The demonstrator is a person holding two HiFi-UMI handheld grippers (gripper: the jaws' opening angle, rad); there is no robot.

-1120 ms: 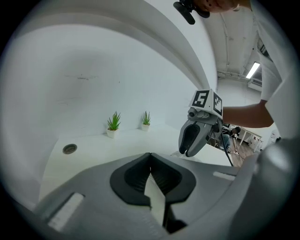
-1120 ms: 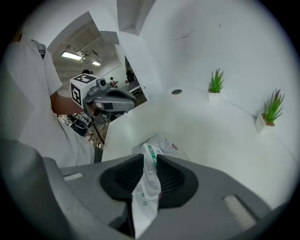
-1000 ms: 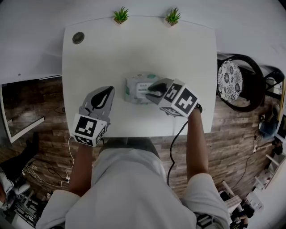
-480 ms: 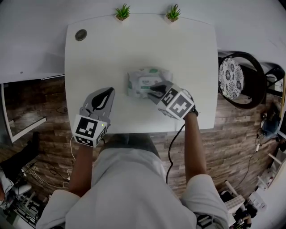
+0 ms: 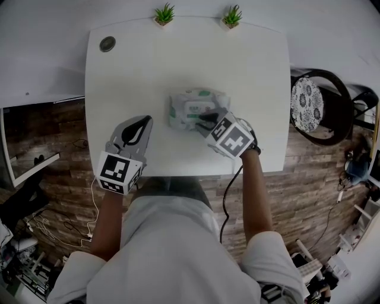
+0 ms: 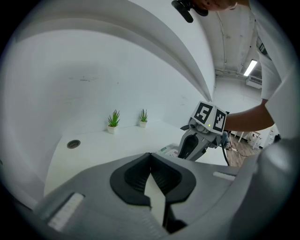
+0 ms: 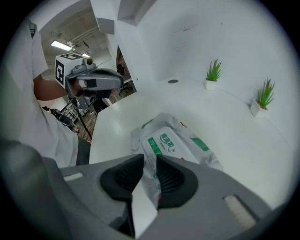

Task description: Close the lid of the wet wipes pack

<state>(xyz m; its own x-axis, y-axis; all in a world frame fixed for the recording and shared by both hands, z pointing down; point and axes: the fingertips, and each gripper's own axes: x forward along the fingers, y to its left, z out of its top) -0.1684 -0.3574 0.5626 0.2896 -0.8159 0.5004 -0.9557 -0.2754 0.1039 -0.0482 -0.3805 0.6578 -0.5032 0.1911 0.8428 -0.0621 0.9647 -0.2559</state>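
The wet wipes pack (image 5: 195,107), white with green print, lies flat in the middle of the white table (image 5: 136,71); its lid looks down against the pack. My right gripper (image 5: 208,120) is shut, with its tips over the pack's near right edge. In the right gripper view the pack (image 7: 177,143) fills the space just beyond the jaws of the right gripper (image 7: 149,161). My left gripper (image 5: 140,123) is shut and empty, held left of the pack near the table's front edge. In the left gripper view the left gripper (image 6: 151,159) points past the pack (image 6: 168,151) and the right gripper (image 6: 187,147).
Two small potted plants (image 5: 164,13) (image 5: 231,18) stand at the table's far edge. A round grommet (image 5: 107,44) sits in the far left corner. A black chair with a patterned cushion (image 5: 306,105) stands right of the table.
My right gripper has swung a little to the left at the pack's near edge. The left gripper has stayed where it was.
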